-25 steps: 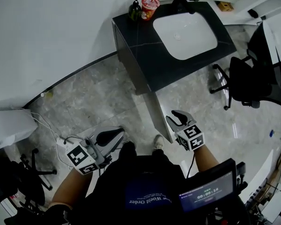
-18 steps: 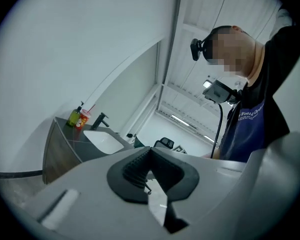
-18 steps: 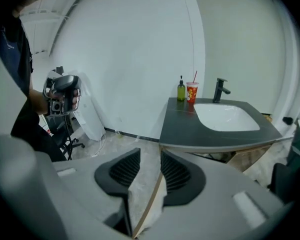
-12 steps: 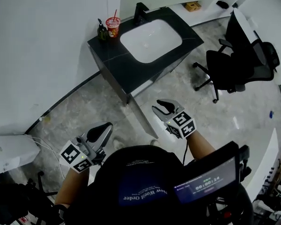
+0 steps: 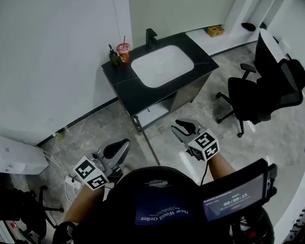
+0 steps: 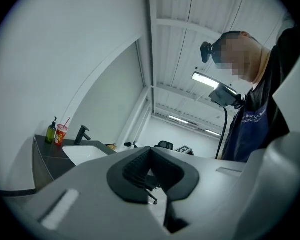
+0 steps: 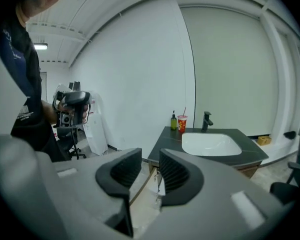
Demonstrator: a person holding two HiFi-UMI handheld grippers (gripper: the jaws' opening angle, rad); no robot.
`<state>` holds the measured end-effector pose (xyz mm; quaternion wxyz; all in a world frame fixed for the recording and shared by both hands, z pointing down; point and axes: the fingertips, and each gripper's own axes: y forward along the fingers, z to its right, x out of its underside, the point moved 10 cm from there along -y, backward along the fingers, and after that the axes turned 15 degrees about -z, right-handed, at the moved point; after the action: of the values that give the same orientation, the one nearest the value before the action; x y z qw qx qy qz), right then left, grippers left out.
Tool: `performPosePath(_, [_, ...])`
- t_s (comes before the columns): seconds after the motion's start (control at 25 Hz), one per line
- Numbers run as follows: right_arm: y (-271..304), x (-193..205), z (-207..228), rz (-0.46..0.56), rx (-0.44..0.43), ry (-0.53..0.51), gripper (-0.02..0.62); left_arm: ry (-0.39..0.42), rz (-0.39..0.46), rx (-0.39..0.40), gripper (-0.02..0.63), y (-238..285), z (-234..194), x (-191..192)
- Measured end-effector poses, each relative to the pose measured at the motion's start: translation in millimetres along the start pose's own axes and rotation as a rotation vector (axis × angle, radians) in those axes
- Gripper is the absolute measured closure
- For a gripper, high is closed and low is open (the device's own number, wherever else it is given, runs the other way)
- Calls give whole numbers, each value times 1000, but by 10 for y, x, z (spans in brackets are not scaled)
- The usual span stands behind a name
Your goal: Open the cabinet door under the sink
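R claw (image 5: 179,125) above marble floor (image 5: 99,123)

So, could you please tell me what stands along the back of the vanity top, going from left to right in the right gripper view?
green soap bottle → red cup with a straw → black faucet
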<state>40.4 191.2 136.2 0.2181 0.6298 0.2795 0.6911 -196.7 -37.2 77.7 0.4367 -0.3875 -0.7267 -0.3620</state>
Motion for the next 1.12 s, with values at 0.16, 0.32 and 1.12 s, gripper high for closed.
performPosePath(0.16, [-403,233,239,39,-28,-25,489,-24,3,-53,606,297,419,134])
performPosePath(0.32, [-776,524,453,44,-77,-62,499,-48,19,-106,606,610,859,244])
performPosePath(1.12, [-798,292,559,75,-76,-10,502,7,19,-82,606,589,706,-52])
